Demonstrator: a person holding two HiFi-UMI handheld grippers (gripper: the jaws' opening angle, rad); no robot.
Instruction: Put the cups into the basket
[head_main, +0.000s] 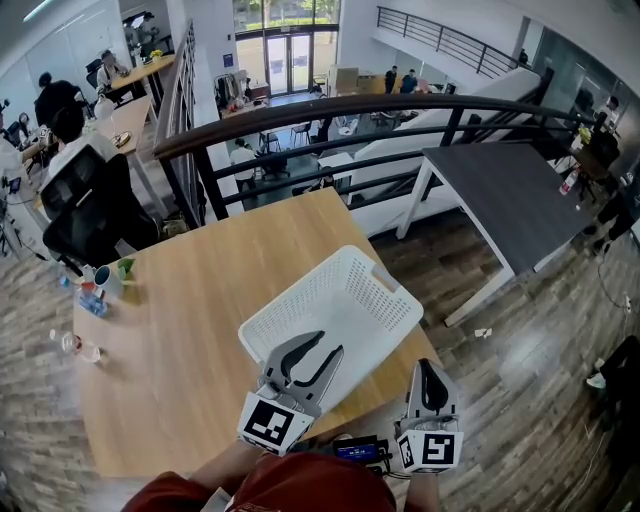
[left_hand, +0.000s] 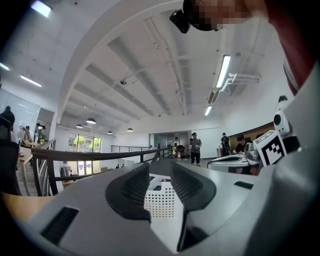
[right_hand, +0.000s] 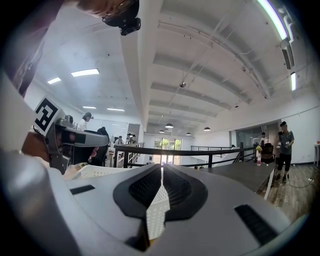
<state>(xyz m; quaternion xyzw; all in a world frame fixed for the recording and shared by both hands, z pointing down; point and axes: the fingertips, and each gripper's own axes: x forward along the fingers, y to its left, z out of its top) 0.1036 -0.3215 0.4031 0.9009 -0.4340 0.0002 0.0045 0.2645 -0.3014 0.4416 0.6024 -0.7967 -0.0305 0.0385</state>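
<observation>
A white perforated basket (head_main: 296, 288) stands on the wooden table (head_main: 190, 350), near its front right corner. My left gripper (head_main: 328, 343) is at the basket's near left rim, jaws apart; the basket wall (left_hand: 159, 202) shows in the gap, with no pad pressing on it. My right gripper (head_main: 426, 364) is shut on the basket's near right rim, and a strip of perforated wall (right_hand: 157, 210) is pinched between its pads. Small cups (head_main: 104, 278) stand far off at the table's left edge, with a clear one (head_main: 72, 344) lying nearer.
A black railing (head_main: 330, 110) runs behind the table. A grey table (head_main: 510, 190) stands to the right and a black office chair (head_main: 80, 200) to the far left. A small dark device (head_main: 356, 450) lies at the table's near edge. People sit and stand in the background.
</observation>
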